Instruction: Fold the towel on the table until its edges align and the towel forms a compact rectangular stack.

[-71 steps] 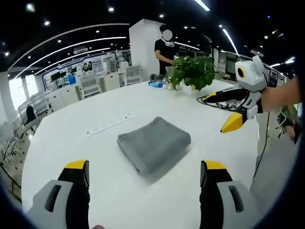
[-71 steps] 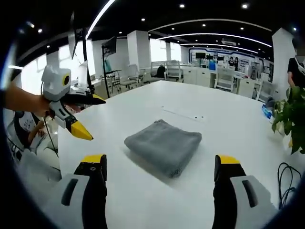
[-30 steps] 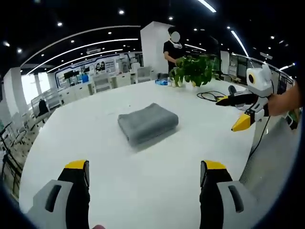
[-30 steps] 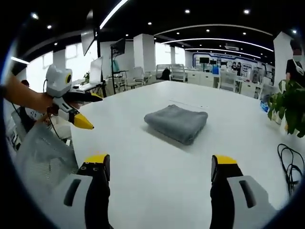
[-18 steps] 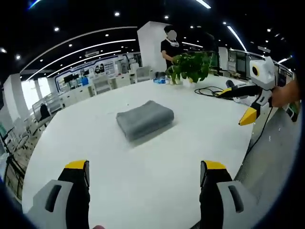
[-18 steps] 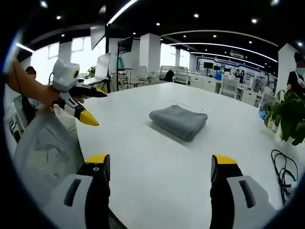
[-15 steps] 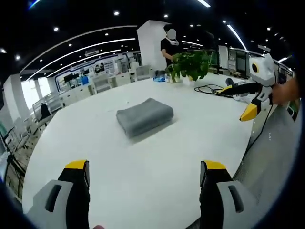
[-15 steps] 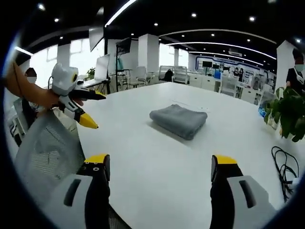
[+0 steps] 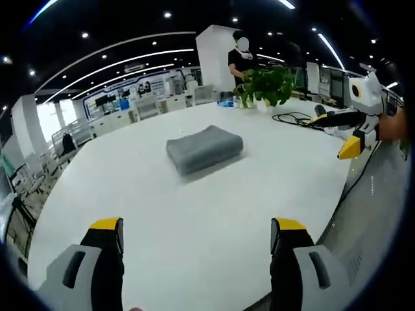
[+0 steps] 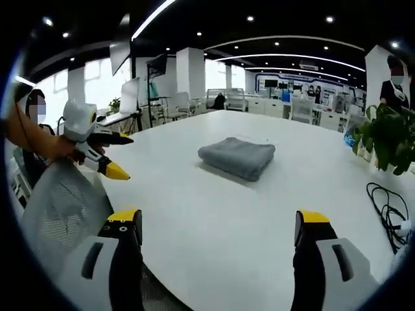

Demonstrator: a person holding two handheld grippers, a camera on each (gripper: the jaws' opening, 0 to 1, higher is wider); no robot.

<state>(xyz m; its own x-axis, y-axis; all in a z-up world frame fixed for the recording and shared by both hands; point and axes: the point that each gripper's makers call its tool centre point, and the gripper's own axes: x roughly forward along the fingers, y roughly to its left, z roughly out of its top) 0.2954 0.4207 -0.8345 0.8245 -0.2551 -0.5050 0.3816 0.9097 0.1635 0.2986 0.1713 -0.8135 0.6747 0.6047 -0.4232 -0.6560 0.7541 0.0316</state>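
Observation:
A grey towel (image 9: 204, 148) lies folded into a compact rectangular stack on the white table (image 9: 194, 214); the right gripper view has the same towel (image 10: 236, 157) near the table's middle. My left gripper (image 9: 194, 240) is open and empty, well back from the towel above the table's near edge. My right gripper (image 10: 217, 236) is open and empty too, also far from the towel. The right gripper (image 9: 353, 133) appears at the right of the left gripper view, and the left gripper (image 10: 97, 150) at the left of the right gripper view, both held off the table.
A potted plant (image 9: 264, 84) and a black cable (image 9: 295, 118) sit at the table's far end, where a person (image 9: 240, 61) stands. A mesh chair back (image 10: 61, 207) is by the table's edge. Desks and chairs fill the room behind.
Both grippers have drawn back from the towel and away from the table over the earlier frames; the towel looks smaller and has stayed folded and still.

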